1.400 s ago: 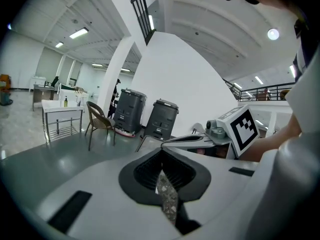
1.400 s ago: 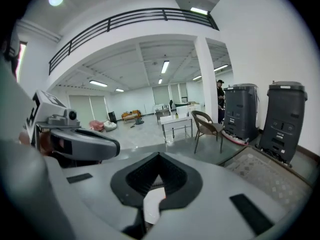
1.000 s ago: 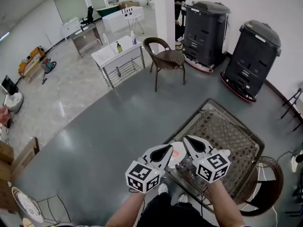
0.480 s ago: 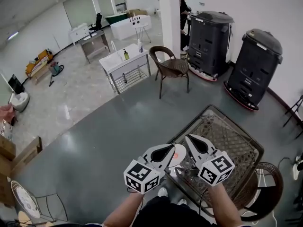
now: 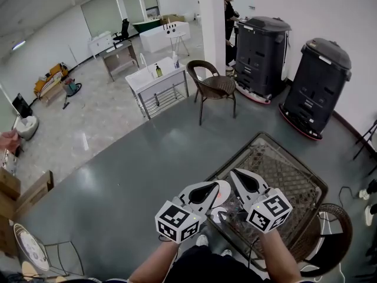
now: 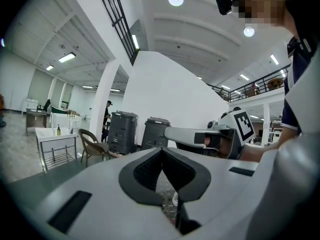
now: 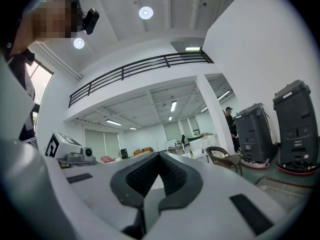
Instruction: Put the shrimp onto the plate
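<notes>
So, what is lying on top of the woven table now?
A white plate shows on the woven table, at its near corner, partly under the left tool. The right tool hides more of that corner, so no shrimp can be seen.

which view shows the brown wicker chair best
The head view: the wicker chair shows whole, from above. The left gripper view shows it small and distant at the left; the right gripper view shows it small and distant at the right.
</notes>
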